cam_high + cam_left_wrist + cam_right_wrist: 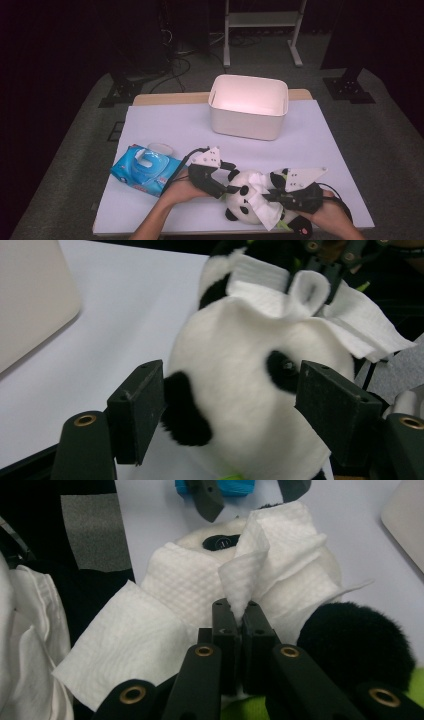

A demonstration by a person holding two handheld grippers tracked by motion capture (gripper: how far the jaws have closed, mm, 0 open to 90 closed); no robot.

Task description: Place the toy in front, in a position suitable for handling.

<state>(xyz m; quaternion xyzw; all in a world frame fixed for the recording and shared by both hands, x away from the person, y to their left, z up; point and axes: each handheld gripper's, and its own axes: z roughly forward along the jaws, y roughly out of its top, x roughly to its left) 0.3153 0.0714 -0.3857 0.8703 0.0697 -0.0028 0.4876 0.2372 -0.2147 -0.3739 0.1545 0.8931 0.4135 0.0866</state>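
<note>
A black-and-white panda plush (239, 196) lies near the table's front edge, with a white wipe (264, 204) draped over it. My left gripper (223, 184) holds the panda's head from the left. In the left gripper view its pads (136, 410) press on both sides of the head (235, 390), one by the black ear and one by the eye. My right gripper (274, 195) comes in from the right. In the right gripper view this gripper (239, 616) is shut on a raised fold of the wipe (200, 590), which covers the plush's body.
A white bin (248, 107) stands at the back middle of the white-covered table (175, 125). A blue wet-wipe pack (145, 169) with its flap open lies left of my left hand. The table's front edge is just below both hands.
</note>
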